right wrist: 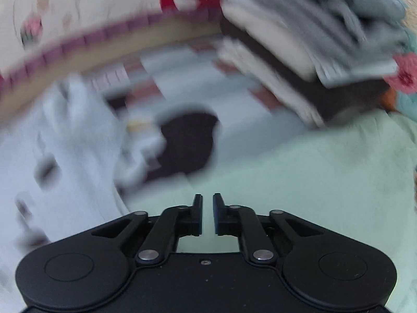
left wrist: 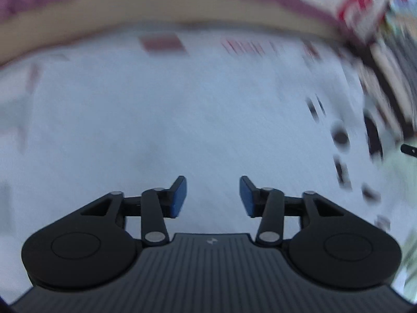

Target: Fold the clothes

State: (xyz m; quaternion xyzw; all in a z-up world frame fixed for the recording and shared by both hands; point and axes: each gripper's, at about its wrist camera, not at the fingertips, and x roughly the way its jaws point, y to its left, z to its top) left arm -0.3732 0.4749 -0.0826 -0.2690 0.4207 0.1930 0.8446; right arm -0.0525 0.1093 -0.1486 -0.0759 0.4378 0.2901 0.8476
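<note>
A: Left wrist view is blurred: the left claw (left wrist: 213, 197) stands wide with nothing between its blue pads (left wrist: 179, 195), above a white garment (left wrist: 182, 120) with dark prints at its right edge.

B: Right wrist view adds more. The right claw (right wrist: 207, 214) has only a narrow gap, empty, over a pale green cloth (right wrist: 312, 172). That white garment (right wrist: 65, 156) lies left of it, and a stack of folded clothes (right wrist: 312, 39) sits at upper right.

A: A purple-edged border (left wrist: 182, 13) shows in both.
</note>
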